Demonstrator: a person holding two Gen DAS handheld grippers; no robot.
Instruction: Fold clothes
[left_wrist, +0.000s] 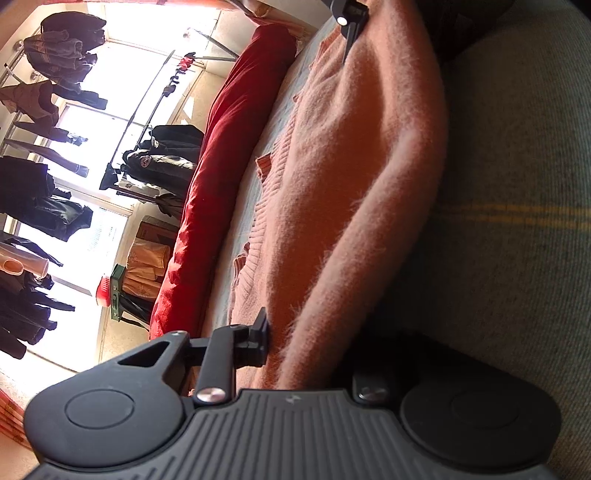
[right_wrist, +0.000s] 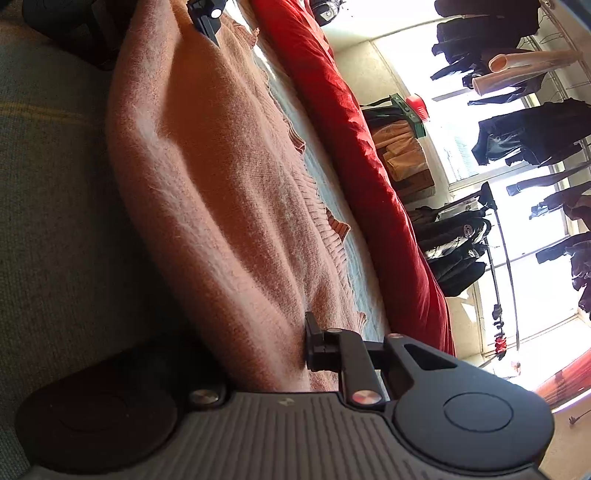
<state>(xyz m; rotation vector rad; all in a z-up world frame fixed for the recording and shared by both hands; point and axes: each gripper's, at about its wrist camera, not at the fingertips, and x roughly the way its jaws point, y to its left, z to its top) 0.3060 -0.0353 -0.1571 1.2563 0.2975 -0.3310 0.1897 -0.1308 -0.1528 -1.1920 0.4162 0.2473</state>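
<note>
Pink fuzzy sweater: lay on the grey-green bed cover, doubled over with a rounded fold edge and ribbed hem beside a red quilt. Left gripper and right gripper: each clenched on that fold at opposite ends, evidently to carry it evenly.

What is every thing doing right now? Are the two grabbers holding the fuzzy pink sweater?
pink sweater: doubled over, pinched at both ends of the fold.
left gripper: shut on the sweater.
right gripper: shut on the sweater.
red quilt: rolled up beside the sweater.
dark clothes: hanging by the window.
</note>
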